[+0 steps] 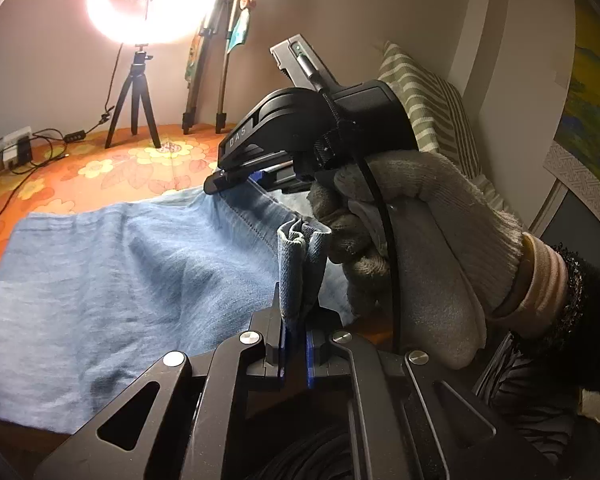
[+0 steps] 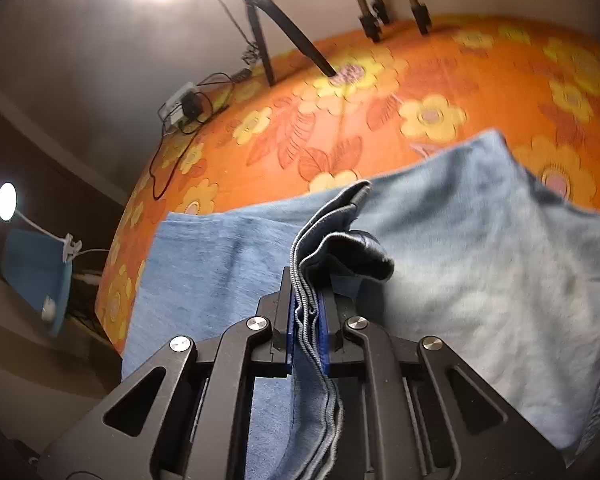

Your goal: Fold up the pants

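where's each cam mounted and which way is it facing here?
Left wrist: on the left tool, looking down-forward over the pants; shows the gloved hand holding the right tool.
Right wrist: on the right tool, looking down-forward over the pants and bedspread; only its own fingers show.
Shared: pants, orange floral bedspread, tripod, ring light.

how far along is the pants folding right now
Done: the pants lie spread on the orange floral sheet, apparently already doubled, judging by the stacked hem layers.

In hand: the left gripper is shut on one bunched edge, and the right gripper is shut on several hem layers.

Left: carrying the held edges across for the next fold, then smoothing. No compact folded bundle shows yet.
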### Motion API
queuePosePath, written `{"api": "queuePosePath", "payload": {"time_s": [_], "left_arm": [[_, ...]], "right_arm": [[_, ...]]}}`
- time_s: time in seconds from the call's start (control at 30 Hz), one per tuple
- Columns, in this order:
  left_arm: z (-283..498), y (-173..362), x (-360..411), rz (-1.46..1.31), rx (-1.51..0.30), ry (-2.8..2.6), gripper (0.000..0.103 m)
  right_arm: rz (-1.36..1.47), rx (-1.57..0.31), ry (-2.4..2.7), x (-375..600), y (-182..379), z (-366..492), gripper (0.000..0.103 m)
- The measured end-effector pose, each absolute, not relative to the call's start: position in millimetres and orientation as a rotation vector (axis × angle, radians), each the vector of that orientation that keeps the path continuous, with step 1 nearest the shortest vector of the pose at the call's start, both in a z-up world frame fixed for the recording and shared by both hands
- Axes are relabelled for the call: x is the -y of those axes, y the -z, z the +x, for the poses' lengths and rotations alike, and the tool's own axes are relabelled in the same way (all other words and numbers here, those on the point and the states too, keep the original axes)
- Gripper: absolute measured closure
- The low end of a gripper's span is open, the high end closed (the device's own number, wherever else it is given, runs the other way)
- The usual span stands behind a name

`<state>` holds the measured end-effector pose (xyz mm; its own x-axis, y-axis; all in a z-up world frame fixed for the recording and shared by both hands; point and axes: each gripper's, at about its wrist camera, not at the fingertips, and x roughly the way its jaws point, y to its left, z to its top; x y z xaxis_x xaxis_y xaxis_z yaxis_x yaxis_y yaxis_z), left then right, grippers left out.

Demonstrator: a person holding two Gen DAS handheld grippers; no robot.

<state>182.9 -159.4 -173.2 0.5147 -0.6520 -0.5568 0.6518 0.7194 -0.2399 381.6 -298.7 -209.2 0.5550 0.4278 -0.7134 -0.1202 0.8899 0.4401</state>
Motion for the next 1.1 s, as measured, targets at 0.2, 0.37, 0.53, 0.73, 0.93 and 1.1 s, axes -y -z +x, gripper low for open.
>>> {"api": "queuePosePath", "payload": {"time_s": [0.2, 0.37, 0.53, 0.73, 0.93, 1.1], "left_arm": [[185.0, 171.7, 170.3, 0.009, -0.662, 0.797, 0.098], [190.1, 182.8, 176.3, 0.014, -0.698, 0.803, 0.098], [195.2, 184.0, 171.6, 0.001, -0.700, 0.800, 0.098], [196.7, 188.7, 178.2, 0.024, -0.718, 0.805, 0.098], [198.7, 189.8, 181.6, 0.031, -0.729, 0.798, 0.098], [200.5, 190.9, 182.1, 0.038, -0.733, 0.792, 0.098]], "right_arm": [[0.408, -0.896, -0.344, 326.3, 197.8, 381.4, 0.094], [0.419, -0.946, -0.459, 360.5, 192.2, 383.2, 0.082], [0.270, -0.832, -0.379, 431.5, 165.0, 367.1, 0.078], [-0.109, -0.955, -0.292, 451.5, 194.4, 376.3, 0.065], [-0.304, -1.029, -0.253, 452.6, 237.3, 390.8, 0.052], [-0.263, -1.028, -0.282, 459.2, 241.6, 392.6, 0.079]]}}
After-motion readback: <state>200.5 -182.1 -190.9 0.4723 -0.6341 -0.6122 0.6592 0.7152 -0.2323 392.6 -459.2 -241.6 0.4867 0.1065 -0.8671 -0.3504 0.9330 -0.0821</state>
